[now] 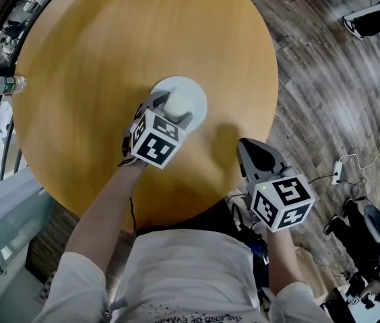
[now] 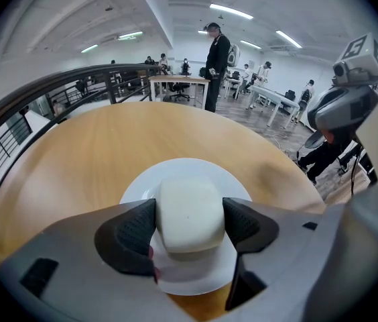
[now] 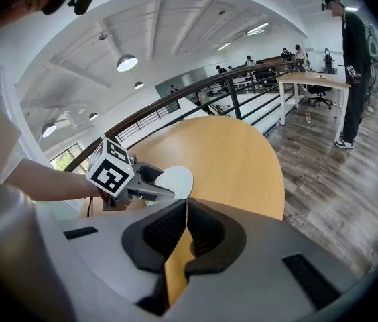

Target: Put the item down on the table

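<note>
Sitting between left gripper [image 2: 190, 228] jaws, white block [image 2: 189, 213]

Smooth wood table [image 1: 109, 46], seemingly glossy plate [image 1: 195, 101]

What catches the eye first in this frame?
The left tongs clamp a white block right over a white plate near the middle of the round wooden table. The right tongs sit shut and empty at the table's near edge.
</note>
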### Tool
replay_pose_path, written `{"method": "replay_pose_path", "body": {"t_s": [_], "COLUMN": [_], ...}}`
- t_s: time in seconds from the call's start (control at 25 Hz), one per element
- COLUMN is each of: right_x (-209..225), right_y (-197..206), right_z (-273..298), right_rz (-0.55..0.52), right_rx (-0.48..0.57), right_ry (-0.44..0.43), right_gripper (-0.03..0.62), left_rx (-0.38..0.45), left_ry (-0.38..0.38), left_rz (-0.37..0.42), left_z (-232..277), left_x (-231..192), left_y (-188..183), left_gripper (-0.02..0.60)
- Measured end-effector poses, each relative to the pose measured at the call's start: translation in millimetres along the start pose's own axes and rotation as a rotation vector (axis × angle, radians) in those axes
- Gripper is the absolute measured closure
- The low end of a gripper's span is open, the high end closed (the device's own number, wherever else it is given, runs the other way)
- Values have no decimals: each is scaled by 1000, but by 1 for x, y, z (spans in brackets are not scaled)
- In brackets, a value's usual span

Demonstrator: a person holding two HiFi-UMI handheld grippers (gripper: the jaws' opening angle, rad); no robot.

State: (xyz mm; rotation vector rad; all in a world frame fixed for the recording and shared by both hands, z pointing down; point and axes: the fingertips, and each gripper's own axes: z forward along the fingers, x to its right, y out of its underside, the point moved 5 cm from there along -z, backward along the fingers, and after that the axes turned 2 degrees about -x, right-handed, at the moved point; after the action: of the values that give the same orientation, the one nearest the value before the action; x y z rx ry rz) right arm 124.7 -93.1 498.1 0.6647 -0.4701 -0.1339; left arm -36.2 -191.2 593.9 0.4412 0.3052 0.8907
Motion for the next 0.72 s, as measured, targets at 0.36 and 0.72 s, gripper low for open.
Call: {"method": "replay_pose_path", "body": {"t_s": [0.36,0.72], "right_x": [-1,-8], "right_y": [3,-1], "right_z": [-6,-13], "right_rz": [1,-23], "right_rx": [7,26], "right_ry": [-1,-5], "right_gripper": [569,569], "left_rx": [8,78], "left_ry": [-3,-25], "left_rz": [34,32], "left_z": [-3,-26], "left_x": [5,5], "left_y": [0,-8], "left_gripper": [258,255]}}
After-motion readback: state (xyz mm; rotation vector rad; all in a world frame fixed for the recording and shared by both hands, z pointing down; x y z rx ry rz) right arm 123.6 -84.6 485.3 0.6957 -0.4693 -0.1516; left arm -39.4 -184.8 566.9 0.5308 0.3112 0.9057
